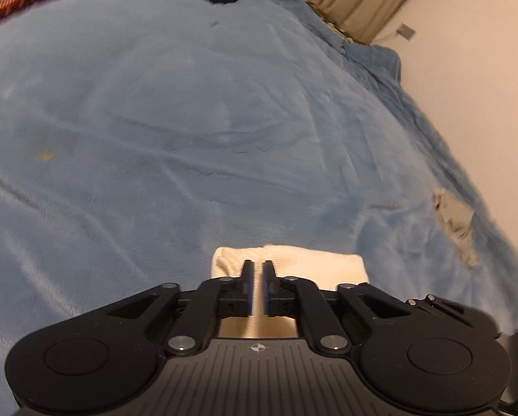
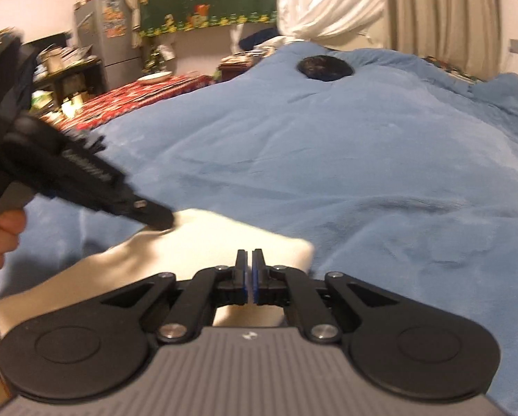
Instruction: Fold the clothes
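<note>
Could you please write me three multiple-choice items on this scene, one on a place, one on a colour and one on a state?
1. Where does the dark round item lie?
A. On the far part of the bed
B. On the cream garment
C. On the fridge

2. What colour is the blanket on the bed?
A. Red
B. Blue
C. Green

3. How does the right gripper stand?
A. Wide open
B. Out of view
C. Nearly closed, over the cream garment

Key: 1 A, it sits far up the blanket near the curtains; 2 B, both views show blue fabric; 3 C, its fingers nearly meet above the pale cloth.
</note>
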`<state>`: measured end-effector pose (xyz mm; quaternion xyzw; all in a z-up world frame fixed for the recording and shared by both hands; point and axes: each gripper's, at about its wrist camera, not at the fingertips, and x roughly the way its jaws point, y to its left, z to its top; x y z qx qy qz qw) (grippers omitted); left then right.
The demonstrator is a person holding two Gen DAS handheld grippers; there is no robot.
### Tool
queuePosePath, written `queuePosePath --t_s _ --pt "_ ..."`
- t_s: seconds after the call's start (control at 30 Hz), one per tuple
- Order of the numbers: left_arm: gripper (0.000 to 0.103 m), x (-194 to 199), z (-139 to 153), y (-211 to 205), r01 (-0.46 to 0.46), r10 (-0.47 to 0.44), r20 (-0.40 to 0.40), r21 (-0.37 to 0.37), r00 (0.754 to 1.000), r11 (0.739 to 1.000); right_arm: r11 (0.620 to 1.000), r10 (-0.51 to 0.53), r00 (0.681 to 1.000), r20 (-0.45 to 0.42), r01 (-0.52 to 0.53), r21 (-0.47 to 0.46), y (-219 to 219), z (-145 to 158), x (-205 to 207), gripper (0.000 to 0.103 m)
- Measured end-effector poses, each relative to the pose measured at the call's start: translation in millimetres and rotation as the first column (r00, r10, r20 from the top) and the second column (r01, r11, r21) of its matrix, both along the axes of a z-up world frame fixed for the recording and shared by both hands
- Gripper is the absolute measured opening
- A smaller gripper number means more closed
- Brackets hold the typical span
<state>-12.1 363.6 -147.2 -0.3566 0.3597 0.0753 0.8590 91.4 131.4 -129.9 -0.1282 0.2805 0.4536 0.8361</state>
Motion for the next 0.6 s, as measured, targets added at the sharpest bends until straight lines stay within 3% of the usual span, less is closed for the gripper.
queuePosePath --t_s 0.07,0.2,0.37,0.47,0.6 --pt "0.006 -3.9 5.2 1.7 0.012 -0.011 0.034 -0.023 0.999 1.000 1.000 -0.006 1.000 0.008 0.006 0.007 -0.7 4.4 1.0 0.008" --pt "0.006 1.2 13.5 -14.0 0.110 -0.106 0.073 -0.054 0.992 0.993 0.996 0.083 0.994 -0.076 -0.080 0.046 7.2 8.4 3.5 0.008" --pt "0.006 -8.6 10.5 -38.6 0.203 -0.203 0.018 -0.009 0.979 0.979 0.989 0.140 0.986 -0.087 -0.143 -0.028 4.3 -1.2 -21.1 0.008" --pt "0.006 -30.0 5.0 -43.7 0.215 -0.215 -0.017 0.035 0.977 0.976 0.986 0.160 0.983 -0.093 -0.164 -0.039 -15.4 -2.5 -39.1 0.007" --pt "0.005 -54.6 5.0 -40.6 0.206 -0.206 -0.005 0.024 0.979 0.978 0.985 0.166 0.980 -0.107 -0.169 -0.025 -35.6 2.0 -57.5 0.008"
